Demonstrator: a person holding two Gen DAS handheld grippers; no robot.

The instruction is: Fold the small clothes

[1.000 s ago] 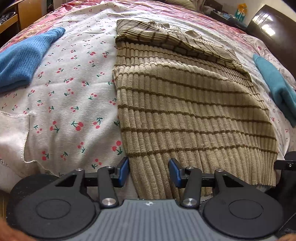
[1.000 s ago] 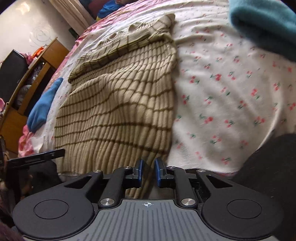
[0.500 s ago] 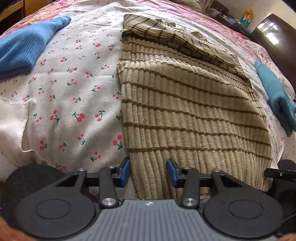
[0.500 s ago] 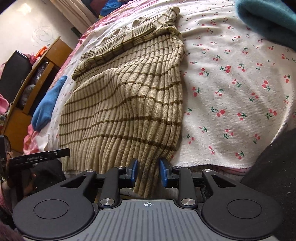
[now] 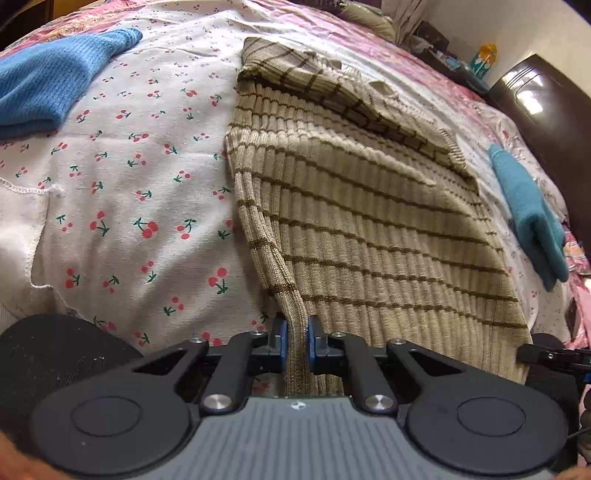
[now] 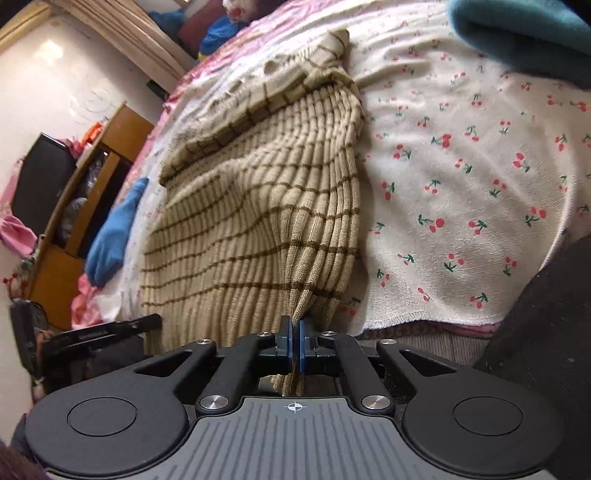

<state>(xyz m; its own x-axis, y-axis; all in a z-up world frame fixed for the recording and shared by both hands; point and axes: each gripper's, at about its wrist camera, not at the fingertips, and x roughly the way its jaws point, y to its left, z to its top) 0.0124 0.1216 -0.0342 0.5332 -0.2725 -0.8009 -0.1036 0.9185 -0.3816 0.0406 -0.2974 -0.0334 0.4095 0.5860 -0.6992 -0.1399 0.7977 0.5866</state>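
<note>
A beige ribbed sweater with brown stripes lies on the cherry-print bedsheet, its sleeves folded across the far end. My left gripper is shut on the sweater's near left hem corner, which is pinched and pulled up between the blue pads. My right gripper is shut on the near right hem corner of the sweater. The left gripper's body shows at the left edge of the right wrist view. The right gripper's body shows at the right edge of the left wrist view.
A folded blue garment lies at the left of the sweater, also seen in the right wrist view. A folded teal garment lies at its right, and in the right wrist view. A wooden shelf and dark headboard border the bed.
Both grippers have closed on the sweater's near hem corners, the left from wide open. The hem is now bunched and lifted between the pads.
</note>
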